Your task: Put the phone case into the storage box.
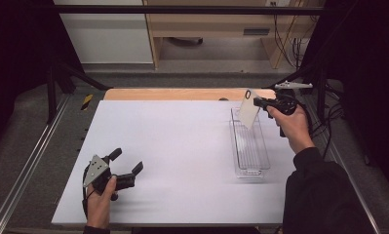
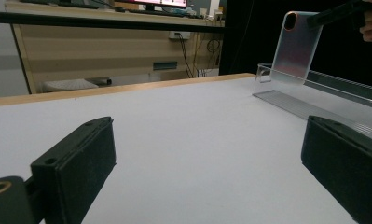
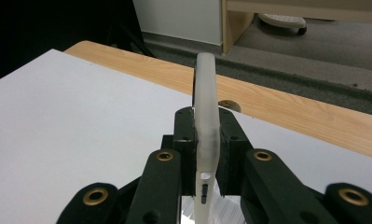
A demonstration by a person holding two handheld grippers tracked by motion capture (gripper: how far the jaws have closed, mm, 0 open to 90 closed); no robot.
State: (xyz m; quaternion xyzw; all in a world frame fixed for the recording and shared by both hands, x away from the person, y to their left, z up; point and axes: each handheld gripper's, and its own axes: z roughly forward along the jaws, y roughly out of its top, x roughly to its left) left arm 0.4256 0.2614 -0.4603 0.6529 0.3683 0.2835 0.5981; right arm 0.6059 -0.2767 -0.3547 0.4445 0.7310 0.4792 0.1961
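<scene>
Right gripper [image 1: 258, 102], at roughly two o'clock on the white table sheet [image 1: 172, 146]: jaws closed flat on a translucent frosted plastic phone case with an orange-ringed camera cutout [image 1: 248, 108]. The right gripper view shows the case [image 3: 206, 116] edge-on, pinched between both pads. The case hangs tilted above the far end of a clear, long rectangular plastic tray [image 1: 250, 146], which lies lengthwise at three o'clock on the sheet. Whether the case's lower edge touches the tray cannot be determined. Left gripper [image 1: 126, 168], at eight o'clock: jaws spread wide, nothing between them, held low over bare sheet, well apart from the tray.
</scene>
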